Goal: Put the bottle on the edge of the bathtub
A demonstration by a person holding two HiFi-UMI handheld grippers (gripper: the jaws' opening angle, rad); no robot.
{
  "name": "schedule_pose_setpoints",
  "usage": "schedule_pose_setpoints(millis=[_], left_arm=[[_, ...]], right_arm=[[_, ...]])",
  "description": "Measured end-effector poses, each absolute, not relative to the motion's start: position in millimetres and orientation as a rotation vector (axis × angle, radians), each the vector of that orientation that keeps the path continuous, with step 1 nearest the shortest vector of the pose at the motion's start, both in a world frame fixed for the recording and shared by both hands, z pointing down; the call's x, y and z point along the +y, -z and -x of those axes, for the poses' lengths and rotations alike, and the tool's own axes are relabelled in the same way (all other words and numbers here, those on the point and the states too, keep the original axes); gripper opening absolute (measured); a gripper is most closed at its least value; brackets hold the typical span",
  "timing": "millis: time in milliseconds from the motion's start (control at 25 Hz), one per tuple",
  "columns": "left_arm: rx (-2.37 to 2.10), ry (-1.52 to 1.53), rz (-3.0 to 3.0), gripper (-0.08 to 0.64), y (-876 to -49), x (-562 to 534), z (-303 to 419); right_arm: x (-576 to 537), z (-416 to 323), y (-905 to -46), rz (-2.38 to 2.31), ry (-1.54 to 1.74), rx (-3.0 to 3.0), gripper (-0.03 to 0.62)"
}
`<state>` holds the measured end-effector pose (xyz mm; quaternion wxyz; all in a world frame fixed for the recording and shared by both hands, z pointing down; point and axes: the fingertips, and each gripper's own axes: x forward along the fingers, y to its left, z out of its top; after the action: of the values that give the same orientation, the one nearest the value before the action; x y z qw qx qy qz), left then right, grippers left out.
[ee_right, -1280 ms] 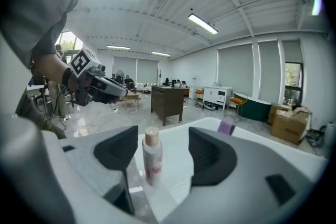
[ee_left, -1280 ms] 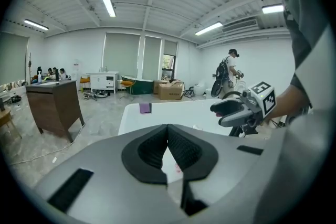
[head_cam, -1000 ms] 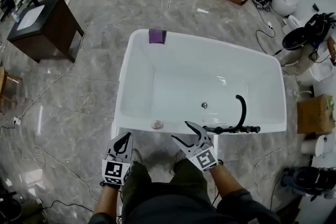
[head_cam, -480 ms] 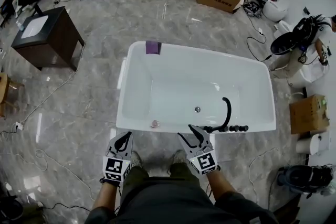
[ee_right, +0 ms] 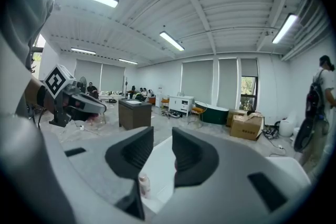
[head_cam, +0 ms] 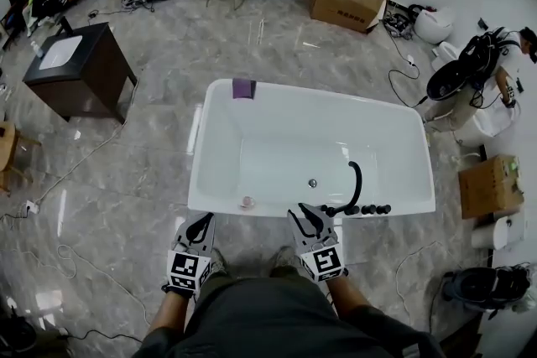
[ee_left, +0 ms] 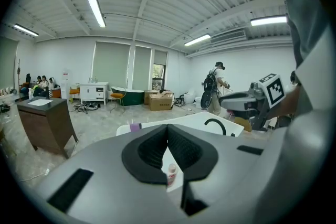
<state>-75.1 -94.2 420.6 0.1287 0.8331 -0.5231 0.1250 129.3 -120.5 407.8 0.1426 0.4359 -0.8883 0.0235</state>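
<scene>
A small pale bottle with a pinkish cap (head_cam: 247,201) stands upright on the near rim of the white bathtub (head_cam: 336,95). It also shows low between the jaws as the bottle (ee_left: 171,174) in the left gripper view and the bottle (ee_right: 143,184) in the right gripper view. My left gripper (head_cam: 200,220) hangs just short of the tub, left of the bottle, its jaws shut and empty; the left gripper (ee_left: 168,127) shows its pads meeting. My right gripper (head_cam: 303,212) is to the bottle's right. Its jaws have just been closing; the right gripper (ee_right: 163,135) keeps a narrow gap with nothing in it.
A black curved faucet (head_cam: 354,180) with knobs sits on the tub's near right rim. A purple block (head_cam: 243,88) lies on the far left corner. A dark cabinet (head_cam: 80,71), cardboard boxes (head_cam: 348,0) and floor cables surround the tub. A person (head_cam: 503,71) stands far right.
Both grippers have drawn back from the tub's near rim toward my body. The right jaws have narrowed from wide open. The bottle stays on the rim.
</scene>
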Motion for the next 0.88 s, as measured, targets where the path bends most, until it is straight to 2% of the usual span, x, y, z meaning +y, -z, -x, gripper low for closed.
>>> schedule_pose_setpoints(millis=[120, 320, 880], left_arm=[[-1.53, -0.357, -2.421, 0.002, -417.4, -94.7, 72.7], [-1.529, -0.357, -2.421, 0.001, -416.4, -94.5, 67.8], [-1.532, -0.355, -2.43, 0.002, -410.5, -96.8, 64.0]], right_arm=[[-121.8, -135.4, -402.2, -1.276, -0.058, -2.56, 0.095], [-120.2, -145.5, -396.2, -1.324, -0.058, -2.543, 0.002], [-119.0, -139.6, -395.3, -1.298, -0.059, -2.554, 0.0]])
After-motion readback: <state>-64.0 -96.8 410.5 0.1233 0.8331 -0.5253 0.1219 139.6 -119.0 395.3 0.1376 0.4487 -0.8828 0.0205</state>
